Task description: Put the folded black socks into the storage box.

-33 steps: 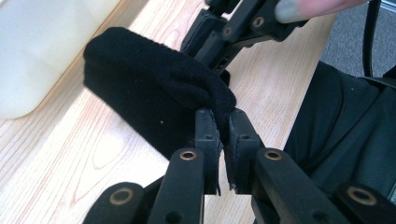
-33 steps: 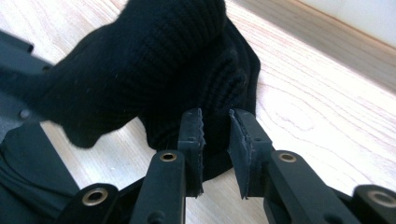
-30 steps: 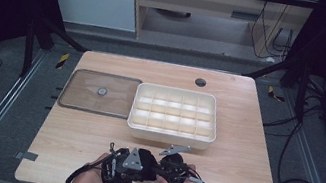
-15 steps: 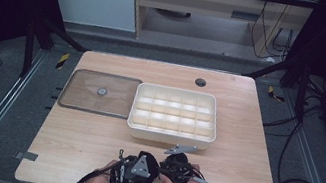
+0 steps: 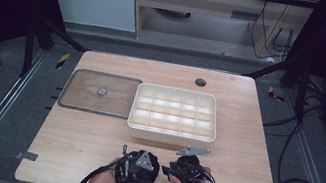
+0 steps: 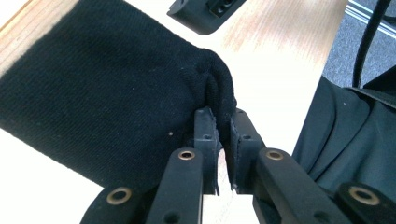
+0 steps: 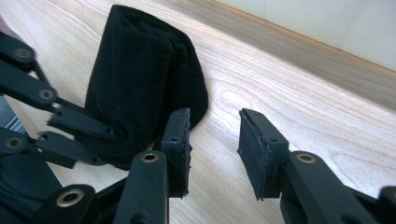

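- While the left gripper (image 6: 223, 140) pinches a fold of the black cloth (image 6: 112, 93) between its 2 narrow jaws, the cloth lies bunched on the wooden table (image 5: 90, 145), at about 6 o'clock on the tabletop in the high view.
- Left gripper view: the fabric spreads from the jaw tips toward 10 o'clock, and a pucker rises right where the pads bite.
- Right gripper (image 7: 215, 140): its jaws have just been opening and now stand apart with bare wood between them, nothing clamped.
- Right gripper view: the cloth (image 7: 144, 79) lies folded at 11 o'clock from those jaws, its rounded end just beside the left pad, and the other gripper's black linkage comes in at 9 o'clock against the cloth.
- High view: both hands sit side by side at the near edge, the left gripper (image 5: 136, 168) at 7 o'clock and the right gripper (image 5: 188, 169) just beside it.
- Straight up at 12 o'clock from the hands stands the cream compartment tray (image 5: 172, 130), near the right gripper.
- At 10 o'clock lies the clear flat lid (image 5: 78, 99), touching or just beside the tray's left wall.
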`<state>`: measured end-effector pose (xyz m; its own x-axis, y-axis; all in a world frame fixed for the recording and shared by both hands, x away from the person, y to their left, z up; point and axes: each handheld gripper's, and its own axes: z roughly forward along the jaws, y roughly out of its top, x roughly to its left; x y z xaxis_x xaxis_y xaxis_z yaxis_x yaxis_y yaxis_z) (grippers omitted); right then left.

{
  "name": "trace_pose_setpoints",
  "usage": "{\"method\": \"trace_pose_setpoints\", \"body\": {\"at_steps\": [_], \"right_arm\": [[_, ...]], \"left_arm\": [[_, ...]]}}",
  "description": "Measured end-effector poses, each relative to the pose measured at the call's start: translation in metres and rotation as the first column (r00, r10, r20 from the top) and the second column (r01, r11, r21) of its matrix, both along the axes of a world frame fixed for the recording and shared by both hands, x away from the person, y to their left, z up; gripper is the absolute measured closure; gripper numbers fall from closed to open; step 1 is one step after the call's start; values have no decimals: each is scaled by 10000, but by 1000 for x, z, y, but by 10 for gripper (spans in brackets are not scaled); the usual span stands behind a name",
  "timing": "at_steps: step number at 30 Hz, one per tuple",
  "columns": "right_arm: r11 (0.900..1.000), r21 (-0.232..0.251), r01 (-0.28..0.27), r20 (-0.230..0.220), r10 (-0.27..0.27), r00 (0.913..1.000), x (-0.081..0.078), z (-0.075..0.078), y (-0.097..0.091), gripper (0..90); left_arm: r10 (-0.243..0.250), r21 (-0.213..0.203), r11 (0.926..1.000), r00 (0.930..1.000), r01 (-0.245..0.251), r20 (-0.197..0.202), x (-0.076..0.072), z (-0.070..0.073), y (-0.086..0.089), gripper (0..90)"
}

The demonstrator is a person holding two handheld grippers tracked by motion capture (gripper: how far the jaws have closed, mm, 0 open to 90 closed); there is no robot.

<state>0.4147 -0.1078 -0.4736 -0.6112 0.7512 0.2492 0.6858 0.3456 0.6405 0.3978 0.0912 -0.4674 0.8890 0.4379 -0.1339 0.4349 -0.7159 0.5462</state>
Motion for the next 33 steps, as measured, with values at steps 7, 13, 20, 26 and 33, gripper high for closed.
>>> {"method": "trace_pose_setpoints", "body": {"at_steps": [7,13,20,26,33], "right_arm": [[10000,1,80,2,-80,10000,0,2,0,625],[9999,-91,77,90,-76,9999,0,2,-2,608],[9998,-100,193,50,-193,9998,0,3,-3,593],[9999,-92,100,73,-99,9999,-1,2,-1,589],[9999,-58,137,62,-137,9999,0,3,0,578]], "left_arm": [[518,-483,9974,9985,-526,-171,3,-2,-1,826],[351,-324,9989,9994,-349,52,3,0,0,777],[226,-127,9997,9988,-221,423,1,4,5,731],[337,-191,9993,9975,-326,625,-1,7,9,688],[525,-389,9980,9955,-495,790,-3,12,13,648]]}}
